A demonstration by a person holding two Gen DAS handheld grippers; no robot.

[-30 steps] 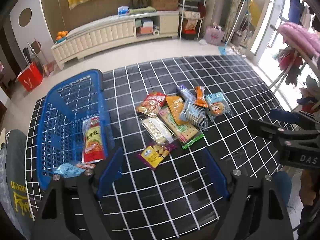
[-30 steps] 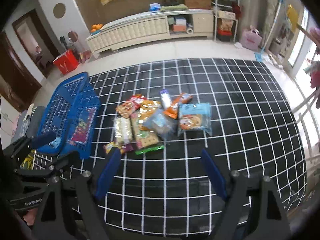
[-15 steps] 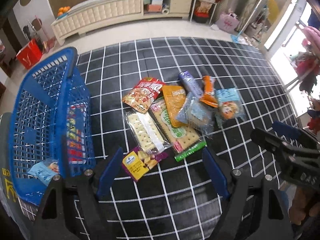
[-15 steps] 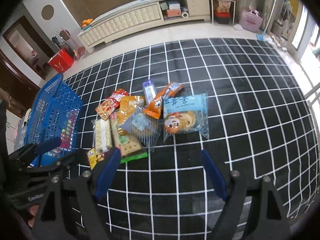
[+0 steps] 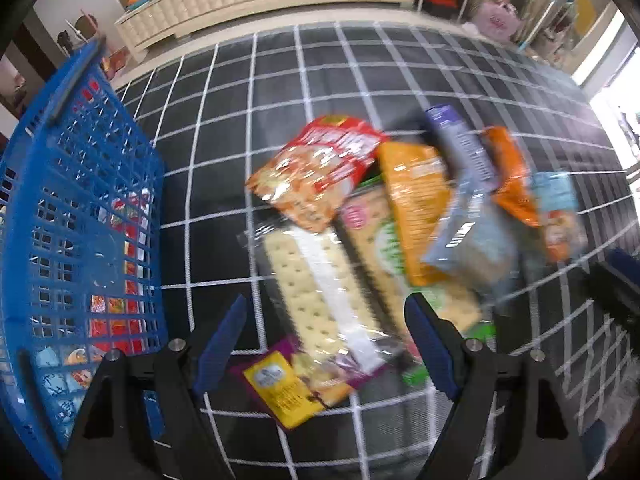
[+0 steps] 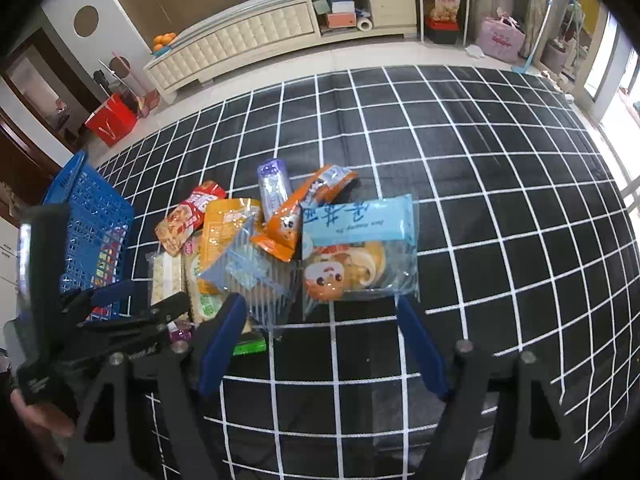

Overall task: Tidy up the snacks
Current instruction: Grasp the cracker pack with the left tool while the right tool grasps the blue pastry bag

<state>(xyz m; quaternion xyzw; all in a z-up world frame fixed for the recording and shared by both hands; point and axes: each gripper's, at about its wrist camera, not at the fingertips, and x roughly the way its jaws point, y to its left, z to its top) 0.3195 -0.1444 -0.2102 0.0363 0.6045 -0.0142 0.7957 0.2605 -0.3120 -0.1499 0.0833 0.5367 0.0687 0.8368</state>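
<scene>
A pile of snack packets lies on the black checked cloth (image 5: pixel 280 80). In the left wrist view my left gripper (image 5: pixel 324 312) is open and empty, low over a clear cracker pack (image 5: pixel 316 292), with a small yellow-purple packet (image 5: pixel 288 384) just below it and a red packet (image 5: pixel 320 168) beyond. A blue basket (image 5: pixel 80 200) at the left holds a red packet (image 5: pixel 120 316). In the right wrist view my right gripper (image 6: pixel 320 308) is open and empty, just short of the blue cartoon bread bag (image 6: pixel 360 256). An orange packet (image 6: pixel 296 216) and a purple one (image 6: pixel 274 188) lie behind.
A cream low cabinet (image 6: pixel 248 40) stands along the far wall, with a red box (image 6: pixel 112 124) on the floor at its left. The blue basket also shows at the left of the right wrist view (image 6: pixel 92 232). The left gripper's body (image 6: pixel 100 320) is close beside my right fingers.
Both grippers have moved forward and down toward the snack pile, which now fills more of both views. The left view is motion-blurred. Both stay open.
</scene>
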